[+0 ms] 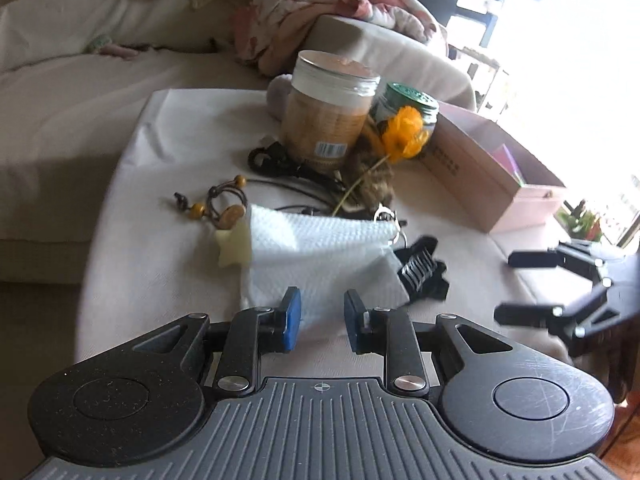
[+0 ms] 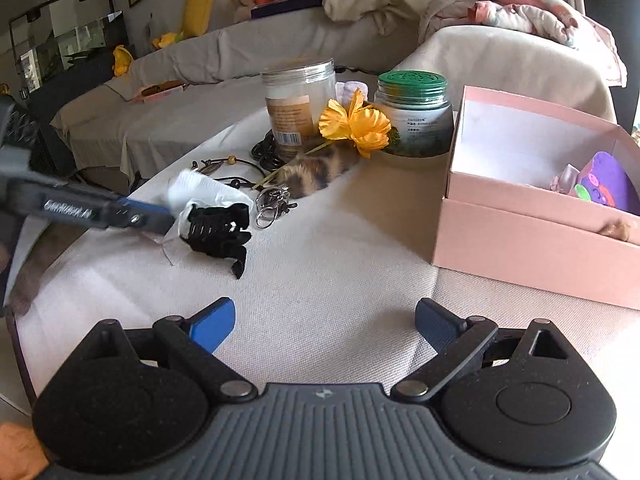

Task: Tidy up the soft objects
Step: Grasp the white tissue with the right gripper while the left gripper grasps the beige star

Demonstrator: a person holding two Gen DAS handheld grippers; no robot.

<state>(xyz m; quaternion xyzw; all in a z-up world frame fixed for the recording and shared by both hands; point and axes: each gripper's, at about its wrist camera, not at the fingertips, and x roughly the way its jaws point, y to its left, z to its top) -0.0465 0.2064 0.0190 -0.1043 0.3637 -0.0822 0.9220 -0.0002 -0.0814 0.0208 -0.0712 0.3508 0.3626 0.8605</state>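
White tissue [image 1: 320, 256] at the tabletop [image 2: 320, 280] near edge — left gripper [image 1: 322, 320] part-open, grasp unclear to us. Right gripper [image 2: 325, 326] wide, empty. Black clip [image 2: 218, 230] half-hides the tissue.

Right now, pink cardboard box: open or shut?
Open. The pink cardboard box has no lid on; its white inside and a purple item show.
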